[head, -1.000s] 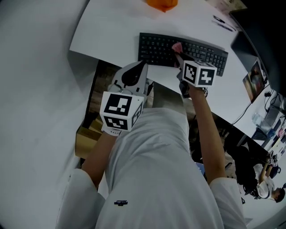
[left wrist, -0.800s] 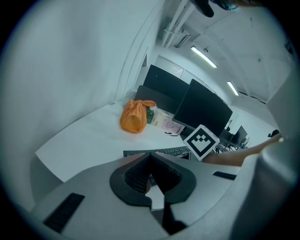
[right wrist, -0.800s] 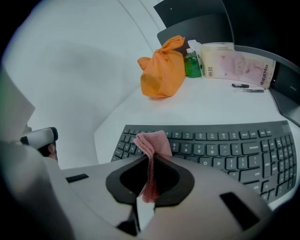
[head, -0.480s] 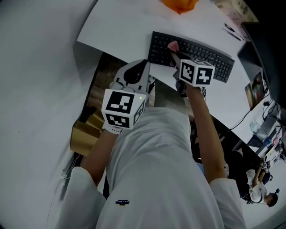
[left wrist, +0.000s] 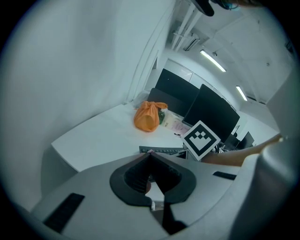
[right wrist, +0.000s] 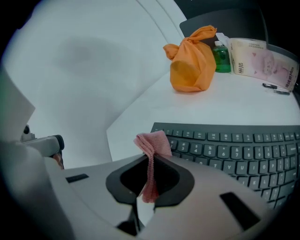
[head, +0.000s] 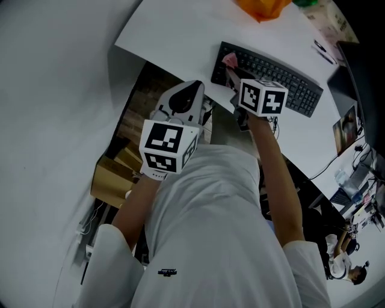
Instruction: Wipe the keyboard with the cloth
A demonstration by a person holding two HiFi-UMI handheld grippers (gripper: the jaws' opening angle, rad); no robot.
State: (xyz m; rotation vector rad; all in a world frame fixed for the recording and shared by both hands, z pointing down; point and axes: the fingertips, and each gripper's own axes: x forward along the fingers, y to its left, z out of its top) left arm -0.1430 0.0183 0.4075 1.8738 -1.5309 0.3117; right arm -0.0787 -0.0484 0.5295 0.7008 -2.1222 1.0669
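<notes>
Head view, cloth (head: 229,59) half hidden behind right gripper (head: 233,71)

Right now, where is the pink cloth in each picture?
Head view: cloth at top, over the keyboard's left end.
Left gripper view: too small to tell.
Right gripper view: cloth in the centre, pinched in the right gripper's jaws.
Shared landmark: the orange bag.

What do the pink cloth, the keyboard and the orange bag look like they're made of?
Pink cloth: soft, matte fabric, seemingly knitted; it folds and droops limply. Keyboard: dark matte plastic, judging by its moulded keys. Orange bag: thin cloth or plastic, wrinkled and knotted on top; which is unclear.
</notes>
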